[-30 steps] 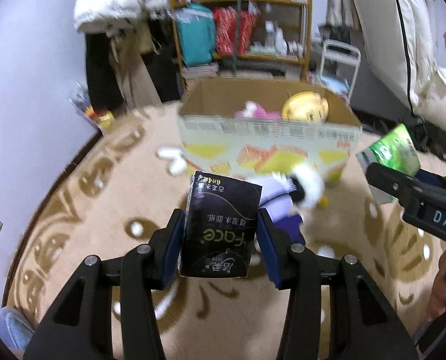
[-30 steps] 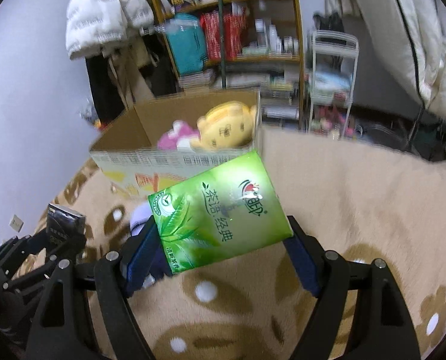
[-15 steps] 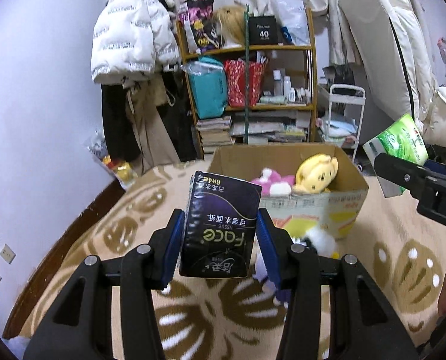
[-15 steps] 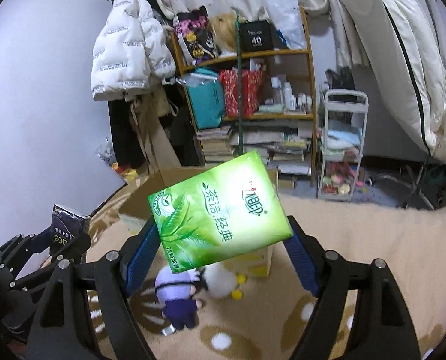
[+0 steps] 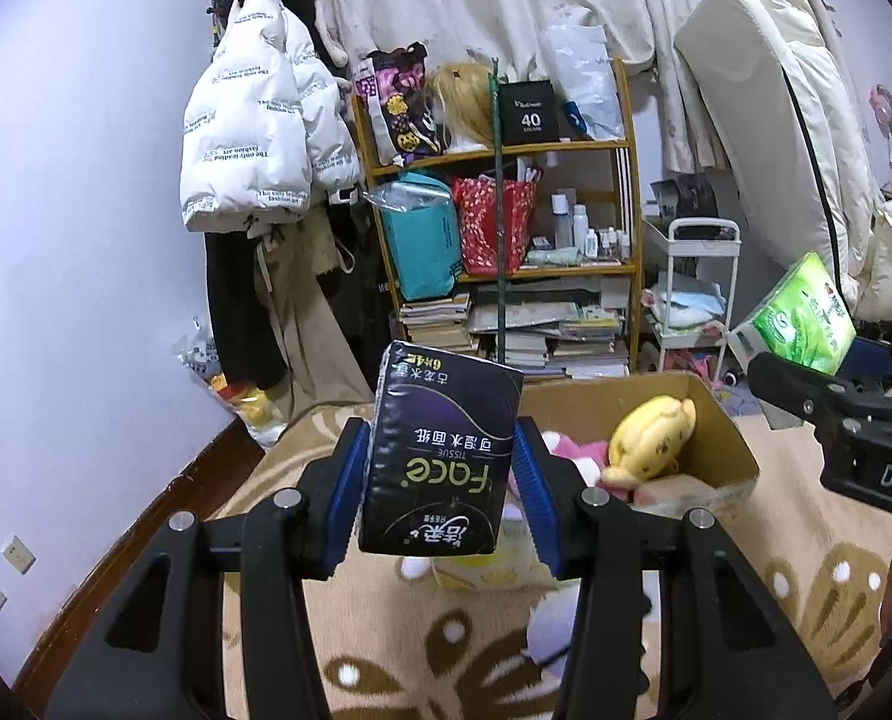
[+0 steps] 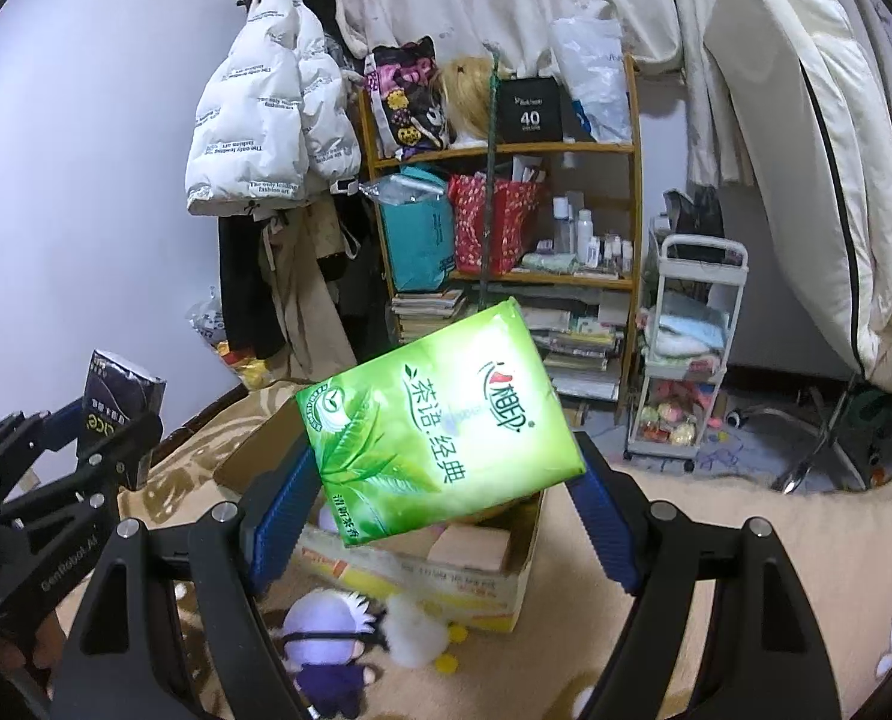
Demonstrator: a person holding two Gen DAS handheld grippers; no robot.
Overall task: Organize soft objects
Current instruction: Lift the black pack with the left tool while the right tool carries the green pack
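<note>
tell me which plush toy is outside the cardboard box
The purple plush doll with white hair, lying on the rug in front of the cardboard box; the yellow plush and pink plush sit inside.

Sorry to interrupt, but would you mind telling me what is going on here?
A person is tidying soft things with two handheld grippers. The left gripper is shut on a black tissue pack, and the right gripper is shut on a green tissue pack. Both are held up above the carpet near a cardboard box that holds a yellow plush. A purple doll lies beside the box.
</note>
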